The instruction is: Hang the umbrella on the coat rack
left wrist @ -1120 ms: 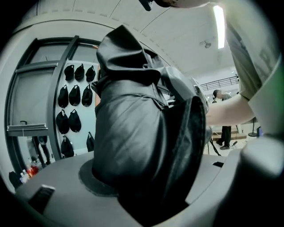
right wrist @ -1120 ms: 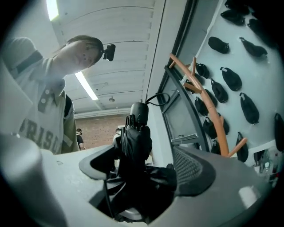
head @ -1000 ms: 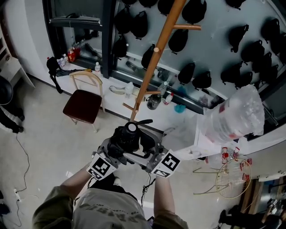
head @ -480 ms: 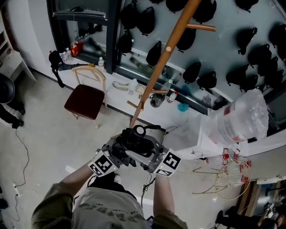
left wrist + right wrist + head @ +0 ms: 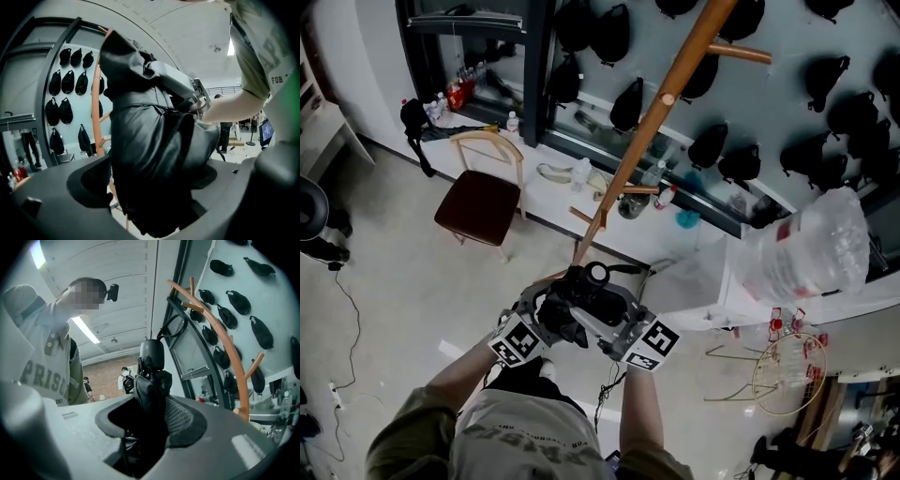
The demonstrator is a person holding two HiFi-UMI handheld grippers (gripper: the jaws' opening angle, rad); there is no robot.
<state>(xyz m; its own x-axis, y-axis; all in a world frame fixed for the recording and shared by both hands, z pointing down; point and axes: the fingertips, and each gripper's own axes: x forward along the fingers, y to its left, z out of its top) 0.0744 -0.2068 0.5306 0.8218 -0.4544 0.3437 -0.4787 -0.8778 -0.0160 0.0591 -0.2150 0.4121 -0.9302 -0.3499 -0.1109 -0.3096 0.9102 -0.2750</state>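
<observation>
Pale floor [image 5: 384, 281] lies far below, with a red chair [image 5: 478, 208] by the wall and black bags [image 5: 628, 101] hung up on it. A tall wooden coat rack [image 5: 661, 103] goes up across the picture. The folded black umbrella [image 5: 581, 302] is low down in front of the person, by the bottom of the rack and not on any peg. The left claw [image 5: 147, 180] has just been opening and its jaws stand wide, with the fat cloth part of the umbrella between them. The right claw [image 5: 152, 420] has just been closing and pinches a thin part of the umbrella.
</observation>
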